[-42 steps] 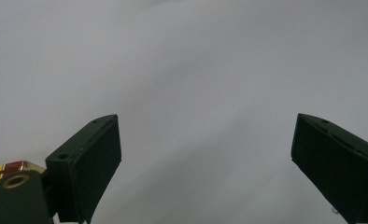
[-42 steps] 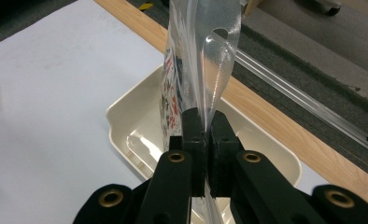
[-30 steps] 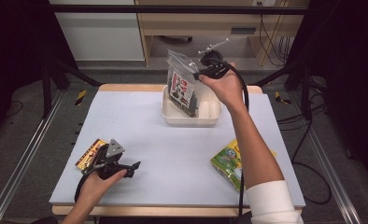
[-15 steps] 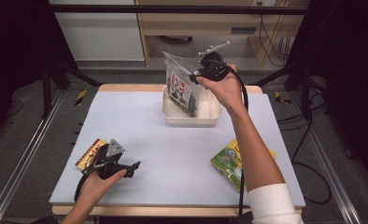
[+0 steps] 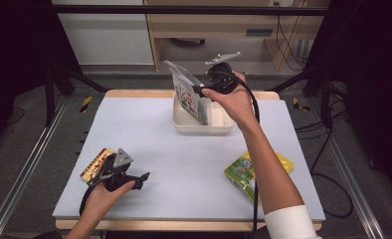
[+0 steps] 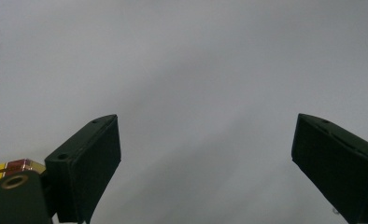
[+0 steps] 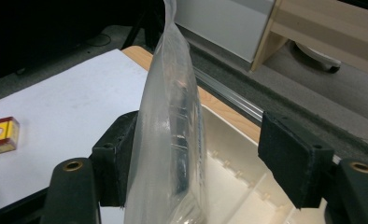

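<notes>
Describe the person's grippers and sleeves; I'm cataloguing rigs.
Both the left gripper and right gripper are black, with two flat rectangular jaws, a grey three-cornered plate on top and a trailing black cable. A white sleeve covers the right upper arm; forearms are bare.

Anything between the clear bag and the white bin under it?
Nothing visible. The clear bag stands upright with its lower end already in the white bin, between the open jaws of the right gripper. The bin floor beside it looks bare.
</notes>
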`<state>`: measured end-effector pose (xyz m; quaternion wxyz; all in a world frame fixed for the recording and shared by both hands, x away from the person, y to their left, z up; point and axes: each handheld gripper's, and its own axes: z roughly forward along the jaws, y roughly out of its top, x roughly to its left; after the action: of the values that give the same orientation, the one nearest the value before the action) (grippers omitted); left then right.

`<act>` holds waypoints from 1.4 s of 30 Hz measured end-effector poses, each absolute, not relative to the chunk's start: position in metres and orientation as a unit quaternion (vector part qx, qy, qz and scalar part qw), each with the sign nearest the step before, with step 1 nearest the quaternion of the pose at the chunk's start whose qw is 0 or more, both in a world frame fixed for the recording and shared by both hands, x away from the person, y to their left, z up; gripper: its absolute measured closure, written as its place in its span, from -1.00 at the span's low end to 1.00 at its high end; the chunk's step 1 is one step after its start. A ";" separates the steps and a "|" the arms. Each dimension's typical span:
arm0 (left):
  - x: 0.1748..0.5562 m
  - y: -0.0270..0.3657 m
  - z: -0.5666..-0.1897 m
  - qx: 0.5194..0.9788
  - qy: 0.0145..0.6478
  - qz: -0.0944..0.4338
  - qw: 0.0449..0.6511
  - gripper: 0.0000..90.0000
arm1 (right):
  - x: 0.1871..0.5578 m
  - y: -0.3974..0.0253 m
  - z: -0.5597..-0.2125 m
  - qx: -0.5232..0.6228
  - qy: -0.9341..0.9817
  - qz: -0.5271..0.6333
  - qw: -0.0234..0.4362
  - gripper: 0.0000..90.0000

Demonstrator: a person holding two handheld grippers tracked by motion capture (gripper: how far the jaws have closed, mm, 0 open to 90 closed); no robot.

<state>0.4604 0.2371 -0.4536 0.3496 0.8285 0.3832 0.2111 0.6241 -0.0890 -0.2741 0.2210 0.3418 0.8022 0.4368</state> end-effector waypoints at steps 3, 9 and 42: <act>0.461 0.237 -0.454 0.828 0.384 0.212 0.349 -0.82 | 0.619 -0.083 -0.275 0.333 0.805 0.440 0.219 -0.35; 0.461 0.239 -0.453 0.827 0.386 0.213 0.349 -0.83 | 0.611 -0.072 -0.277 0.315 0.809 0.449 0.213 -0.43; 0.461 0.239 -0.453 0.825 0.384 0.211 0.355 -0.85 | 0.527 -0.142 -0.285 0.351 0.760 0.456 0.302 -0.71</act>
<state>0.4613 0.2394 -0.4533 0.3550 0.8255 0.3845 0.2114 0.5271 -0.1417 -0.2851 0.3017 0.3515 0.7600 0.4559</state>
